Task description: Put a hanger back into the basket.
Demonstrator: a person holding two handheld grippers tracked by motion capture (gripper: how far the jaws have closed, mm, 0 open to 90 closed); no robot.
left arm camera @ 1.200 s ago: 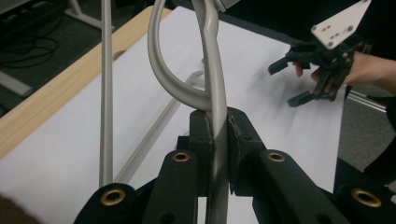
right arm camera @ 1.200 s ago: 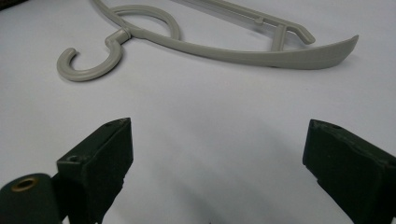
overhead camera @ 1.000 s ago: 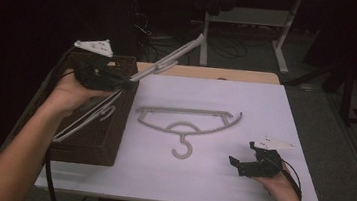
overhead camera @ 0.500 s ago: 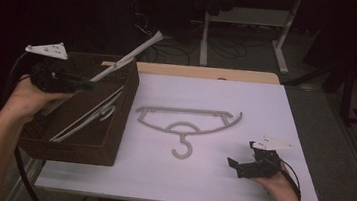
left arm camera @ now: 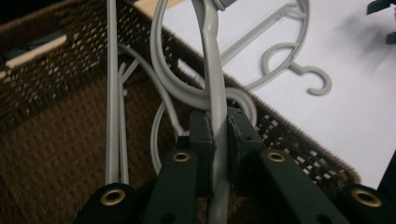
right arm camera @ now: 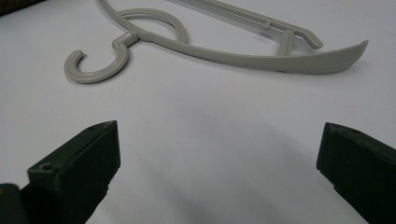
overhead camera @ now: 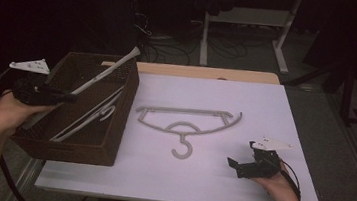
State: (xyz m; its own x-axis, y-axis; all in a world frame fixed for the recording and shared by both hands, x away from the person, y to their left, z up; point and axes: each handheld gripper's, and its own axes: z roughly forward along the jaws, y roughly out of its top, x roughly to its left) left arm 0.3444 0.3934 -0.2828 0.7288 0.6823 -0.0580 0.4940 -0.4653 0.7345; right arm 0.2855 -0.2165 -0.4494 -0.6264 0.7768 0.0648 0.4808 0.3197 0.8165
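1. Leftmost in the high view, the left gripper (overhead camera: 68,97) sits at mid-left of the frame, over the left wall of the brown woven basket (overhead camera: 119,119). Its jaws are clamped on the arm of a grey hanger (overhead camera: 104,71); in the left gripper view the pads (left arm camera: 203,140) press on that arm from both sides.
2. From the jaws, the held hanger (left arm camera: 212,93) slants toward the upper centre of the high view, its far end standing above the basket's back rim. In the left gripper view its lower part is cut off at the bottom edge of the frame.
3. Inside the basket, more grey hangers (overhead camera: 89,119) lie against the dark weave; how many cannot be told, as they overlap and the light is poor.
4. At frame centre, a second hanger (overhead camera: 184,119) lies flat on the white table (overhead camera: 266,105), hook toward the bottom edge, well apart from both grippers.
5. At lower right, the right gripper (overhead camera: 234,164) rests low over the table. Its jaws stand wide apart with nothing between them; in the right gripper view (right arm camera: 217,168) the flat hanger (right arm camera: 233,56) is cut off at the top edge of the frame.
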